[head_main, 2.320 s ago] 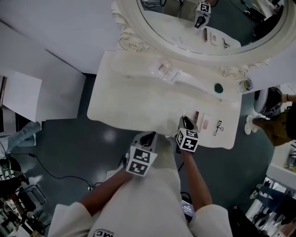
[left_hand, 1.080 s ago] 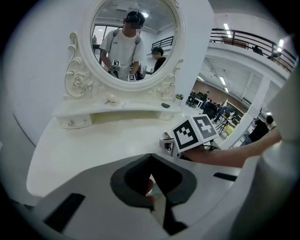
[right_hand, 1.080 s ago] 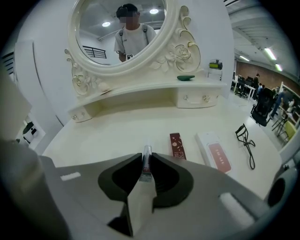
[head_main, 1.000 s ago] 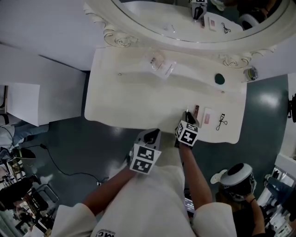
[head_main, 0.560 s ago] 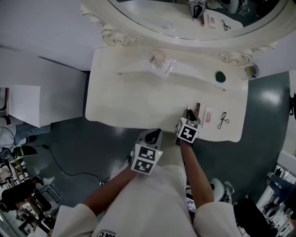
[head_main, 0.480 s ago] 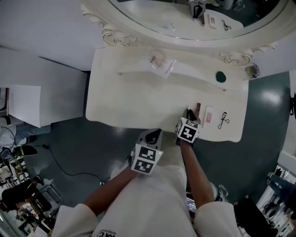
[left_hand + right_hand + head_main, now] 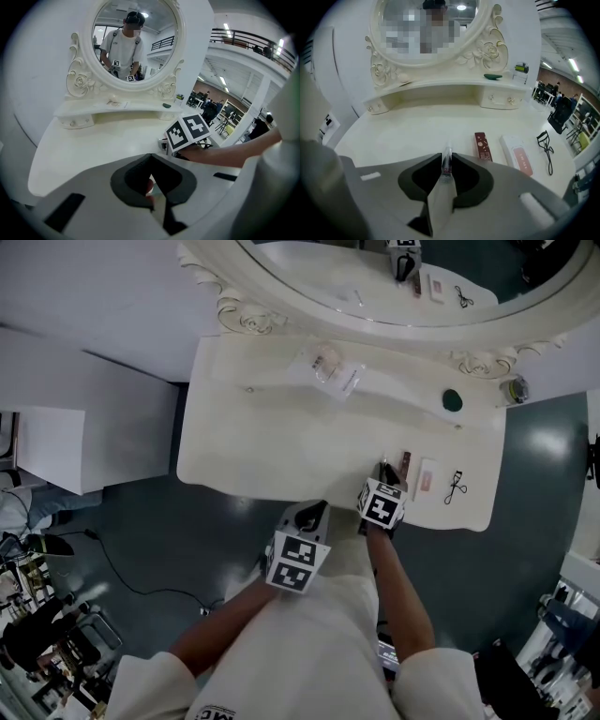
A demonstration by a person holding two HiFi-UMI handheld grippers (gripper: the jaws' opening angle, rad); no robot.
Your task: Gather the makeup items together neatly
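Note:
My right gripper (image 7: 447,157) is shut on a slim clear tube (image 7: 447,165) with a red label, which sticks out past the tips. In the head view it (image 7: 383,469) hangs low over the white vanity table (image 7: 272,442) near the front edge. Just right of it lie a dark red stick box (image 7: 483,146), a white and pink packet (image 7: 516,155) and a black eyelash curler (image 7: 546,149), side by side. My left gripper (image 7: 314,511) waits off the table's front edge. Its tips (image 7: 150,155) meet, and I see nothing held between them.
A raised back shelf (image 7: 394,395) carries a clear packet (image 7: 330,367), a dark green item (image 7: 452,400) and a small jar (image 7: 514,388). An ornate oval mirror (image 7: 281,296) stands behind it. The dark floor (image 7: 141,531) surrounds the table.
Both grippers and the items on the table keep their places. The head camera has shifted slightly. A person who crossed the floor at lower right is out of view now.

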